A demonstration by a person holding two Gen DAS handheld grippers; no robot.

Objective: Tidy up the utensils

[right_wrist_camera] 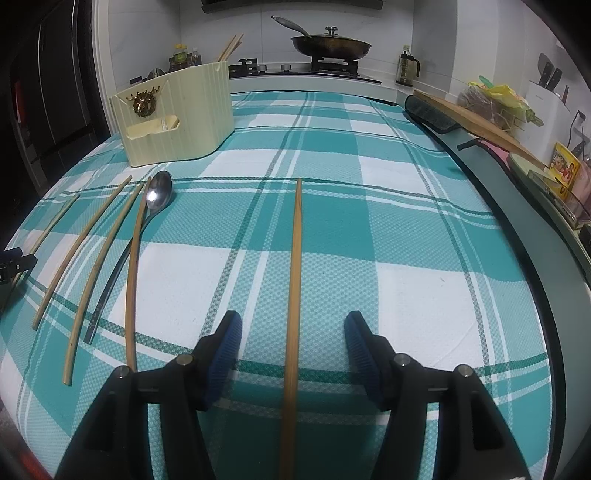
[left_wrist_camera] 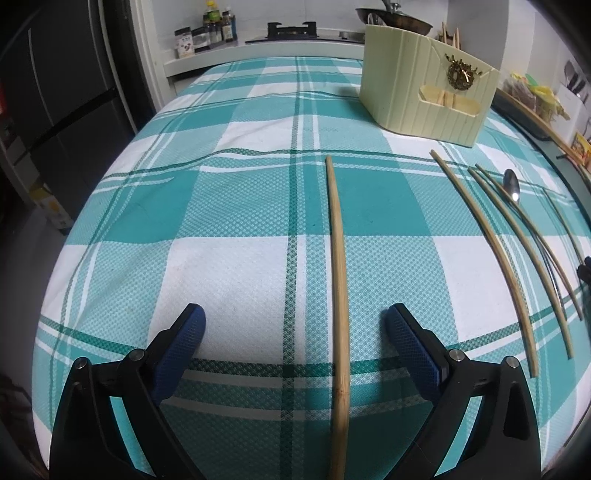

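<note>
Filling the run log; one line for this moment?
left gripper: open over chopstick | right gripper: open over chopstick | holder: upright

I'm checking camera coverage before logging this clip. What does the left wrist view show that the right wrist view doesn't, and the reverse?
Only the left wrist view: the open left gripper straddling the leftmost chopstick, and a row of seasoning jars on the counter.

Only the right wrist view: the open right gripper straddling the rightmost chopstick, an oil bottle and a yellow box.

Both: the cream utensil holder, the metal spoon, loose chopsticks beside it, the plaid tablecloth, and the lidded pan on the stove.
</note>
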